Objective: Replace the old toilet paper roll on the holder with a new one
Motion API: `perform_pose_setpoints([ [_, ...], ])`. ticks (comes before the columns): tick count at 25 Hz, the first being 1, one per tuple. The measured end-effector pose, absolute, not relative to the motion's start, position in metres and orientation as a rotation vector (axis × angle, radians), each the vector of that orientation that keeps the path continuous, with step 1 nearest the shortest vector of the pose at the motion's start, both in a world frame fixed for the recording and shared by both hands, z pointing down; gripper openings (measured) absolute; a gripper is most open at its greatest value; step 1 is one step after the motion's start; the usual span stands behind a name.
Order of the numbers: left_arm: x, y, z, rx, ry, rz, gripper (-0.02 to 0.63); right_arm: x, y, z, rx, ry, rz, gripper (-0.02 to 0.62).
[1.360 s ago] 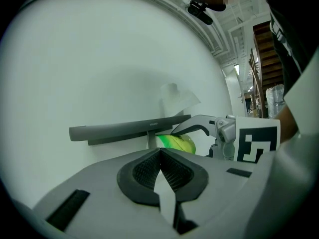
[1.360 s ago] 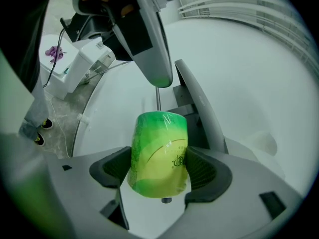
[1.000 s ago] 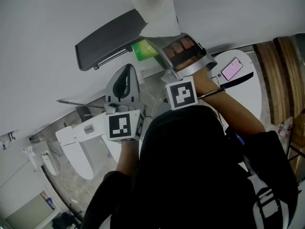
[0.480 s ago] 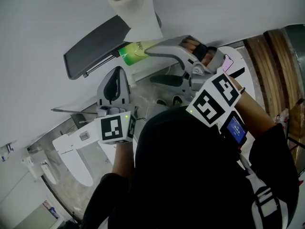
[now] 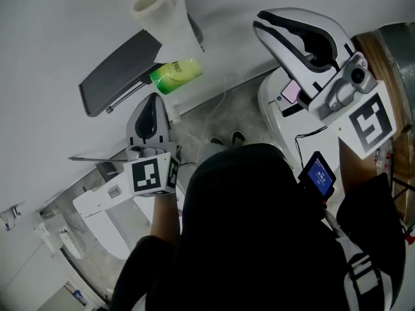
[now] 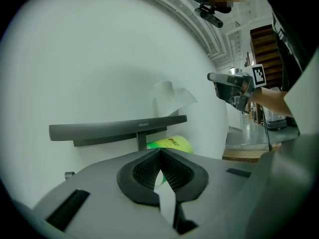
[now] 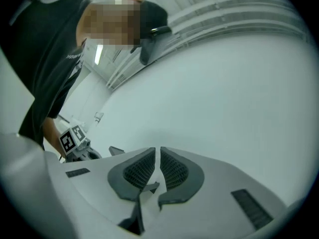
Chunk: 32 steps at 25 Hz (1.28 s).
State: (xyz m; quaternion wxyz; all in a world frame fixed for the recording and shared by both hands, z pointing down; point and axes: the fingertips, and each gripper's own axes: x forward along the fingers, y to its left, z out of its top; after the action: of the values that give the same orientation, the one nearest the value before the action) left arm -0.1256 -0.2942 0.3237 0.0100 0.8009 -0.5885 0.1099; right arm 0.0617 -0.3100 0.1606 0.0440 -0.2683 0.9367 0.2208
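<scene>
1. Toilet paper roll (image 5: 161, 15) stood upright on top of the dark grey wall holder (image 5: 117, 70), at the shelf's right end per left gripper view. Loose sheet hung off its side. Old or new roll: couldn't tell.
2. Bar (image 6: 107, 139) under the shelf looked bare, no roll on it. Green packet (image 5: 176, 73) sat just below the shelf's right end.
3. L gripper (image 6: 159, 156): pads together at the tips, nothing btw them. Pointed at the holder, near it.
4. R gripper (image 7: 158, 154): jaws had just been closing, only a thin slit left, nothing in it. Held high, well apart from the roll, facing bare wall (image 7: 224, 83).
5. Judgement: roll not yet on the bar, so the swap was unfinished.
6. To do the step well: open jaws wide before approach; take the roll across its body, not by the loose sheet; squeeze lightly so the core keeps round; line the core up w/ the bar before sliding; keep clear of the packet.
</scene>
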Motion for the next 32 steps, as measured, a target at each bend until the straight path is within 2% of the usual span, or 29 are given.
perform_pose_setpoints([
  [7, -0.124, -0.293, 0.321, 2.517, -1.829, 0.337, 0.014, 0.11, -0.33, 0.189, -0.979, 2.812, 0.401, 0.044],
  [19, -0.124, -0.286, 0.324, 2.516, -1.824, 0.334, 0.014, 0.148, -0.332, 0.263, -1.194, 2.792, 0.067, 0.044],
  [32, -0.119, -0.292, 0.325, 2.526, -1.798, 0.3, 0.014, 0.144, -0.337, 0.277, -1.232, 2.829, 0.051, 0.044],
])
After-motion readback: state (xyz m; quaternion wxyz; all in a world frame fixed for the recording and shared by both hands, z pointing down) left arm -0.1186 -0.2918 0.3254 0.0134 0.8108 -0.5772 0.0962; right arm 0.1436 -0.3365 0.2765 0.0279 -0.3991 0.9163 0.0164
